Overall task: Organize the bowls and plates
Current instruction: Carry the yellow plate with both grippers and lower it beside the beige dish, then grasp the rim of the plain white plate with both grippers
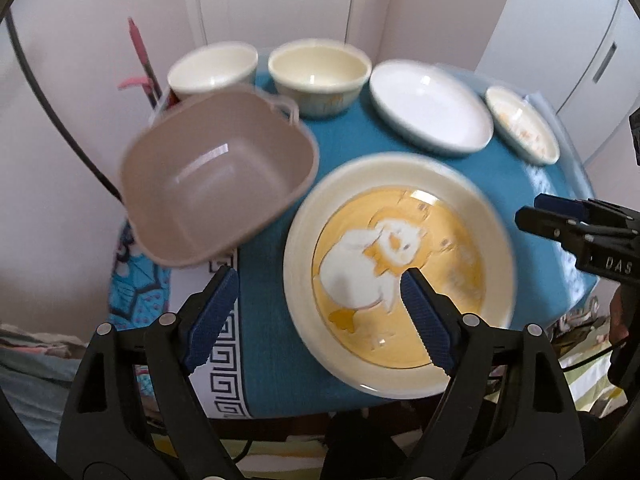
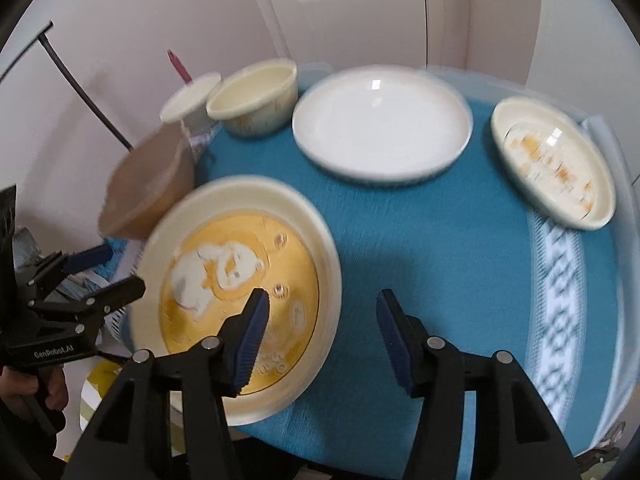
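Note:
A large cream plate with a yellow duck picture [image 1: 400, 264] [image 2: 240, 292] lies at the near edge of the blue-clothed table [image 1: 360, 136]. Behind it stand a taupe square bowl [image 1: 216, 184] [image 2: 148, 188], two cream bowls [image 1: 214, 66] [image 1: 318, 74], a white plate [image 1: 430, 106] [image 2: 380, 124] and a small patterned plate [image 1: 522, 124] [image 2: 554, 164]. My left gripper [image 1: 320, 284] is open above the duck plate's left rim. My right gripper [image 2: 322, 312] is open over that plate's right rim; it shows at the right of the left wrist view [image 1: 560, 220].
A white door [image 1: 276, 0] and walls stand behind the table. A pink-handled tool [image 1: 140, 56] leans at the far left. The table's near edge drops off just below the duck plate. Bare blue cloth [image 2: 440, 248] lies right of the duck plate.

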`<state>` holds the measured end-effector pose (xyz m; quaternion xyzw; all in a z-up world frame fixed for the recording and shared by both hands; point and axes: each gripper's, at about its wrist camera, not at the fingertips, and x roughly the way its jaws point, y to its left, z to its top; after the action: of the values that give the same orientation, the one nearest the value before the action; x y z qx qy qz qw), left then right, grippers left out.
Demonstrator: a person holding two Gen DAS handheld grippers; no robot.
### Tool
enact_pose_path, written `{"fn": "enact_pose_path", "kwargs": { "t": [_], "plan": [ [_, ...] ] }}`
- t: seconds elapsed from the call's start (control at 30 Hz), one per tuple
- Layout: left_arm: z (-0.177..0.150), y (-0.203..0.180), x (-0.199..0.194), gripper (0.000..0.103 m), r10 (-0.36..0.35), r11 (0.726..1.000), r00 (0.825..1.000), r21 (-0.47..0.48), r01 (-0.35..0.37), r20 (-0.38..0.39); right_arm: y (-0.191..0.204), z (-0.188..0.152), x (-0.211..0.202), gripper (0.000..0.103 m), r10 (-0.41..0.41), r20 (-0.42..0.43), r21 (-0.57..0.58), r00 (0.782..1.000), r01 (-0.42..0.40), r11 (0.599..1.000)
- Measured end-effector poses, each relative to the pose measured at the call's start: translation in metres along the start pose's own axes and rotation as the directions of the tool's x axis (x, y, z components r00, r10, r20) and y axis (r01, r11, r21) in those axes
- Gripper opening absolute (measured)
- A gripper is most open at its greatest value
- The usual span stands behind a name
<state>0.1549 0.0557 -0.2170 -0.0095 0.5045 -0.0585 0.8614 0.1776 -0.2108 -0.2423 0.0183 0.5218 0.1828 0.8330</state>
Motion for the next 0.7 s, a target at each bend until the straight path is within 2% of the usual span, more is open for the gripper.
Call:
{"fn": "enact_pose_path", "kwargs": {
  "t": [0.07,0.1,0.13,0.17,0.27,0.37,0.43,0.5,0.6,0.67,0.7],
  "plan": [
    [0.013,-0.007,-0.018,0.084,0.008,1.000,0.999,-0.010,-0.008,0.050,-0.005,0.011,-0.019,0.053,0.020,0.041,0.008,0.999,-0.020,1.000],
    [0.018,-0.009,-0.027,0.092,0.016,1.000,0.997,-0.018,-0.015,0.075,-0.008,0.015,-0.025,0.067,0.026,0.051,0.010,0.998,-0.027,1.000],
    [0.027,-0.013,-0.034,0.099,0.030,0.999,0.994,-0.031,-0.027,0.102,-0.012,0.021,-0.032,0.094,0.036,0.068,0.012,0.997,-0.037,0.999],
    [0.033,-0.015,-0.038,0.103,0.040,0.999,0.992,-0.040,-0.035,0.118,-0.016,0.026,-0.040,0.103,0.047,0.091,0.015,0.995,-0.048,0.999],
    [0.056,-0.026,-0.053,0.103,0.027,0.997,0.984,-0.071,-0.015,0.177,-0.033,0.042,-0.063,0.103,0.075,0.173,0.007,0.982,-0.078,0.997],
    [0.076,-0.040,-0.058,0.103,0.019,0.994,0.980,-0.109,0.002,0.196,-0.051,0.063,-0.080,0.103,0.048,0.198,-0.040,0.979,-0.041,0.998],
    [0.088,-0.051,-0.061,0.103,0.022,0.989,0.978,-0.145,0.008,0.207,-0.062,0.079,-0.087,0.103,0.015,0.169,-0.086,0.986,0.000,0.996],
    [0.097,-0.060,-0.062,0.103,0.020,0.983,0.977,-0.182,0.019,0.210,-0.076,0.094,-0.092,0.103,0.001,0.183,-0.119,0.983,0.021,0.993],
    [0.109,-0.071,-0.056,0.103,0.023,0.971,0.977,-0.236,0.028,0.212,-0.095,0.117,-0.097,0.103,0.036,0.179,-0.175,0.983,-0.004,0.984],
    [0.118,-0.079,-0.044,0.103,0.031,0.959,0.978,-0.282,0.029,0.205,-0.108,0.137,-0.090,0.103,0.019,0.155,-0.213,0.988,0.015,0.977],
    [0.122,-0.081,-0.034,0.103,0.026,0.950,0.980,-0.309,0.037,0.196,-0.115,0.147,-0.081,0.103,0.037,0.132,-0.236,0.991,-0.004,0.972]
  ]
}}
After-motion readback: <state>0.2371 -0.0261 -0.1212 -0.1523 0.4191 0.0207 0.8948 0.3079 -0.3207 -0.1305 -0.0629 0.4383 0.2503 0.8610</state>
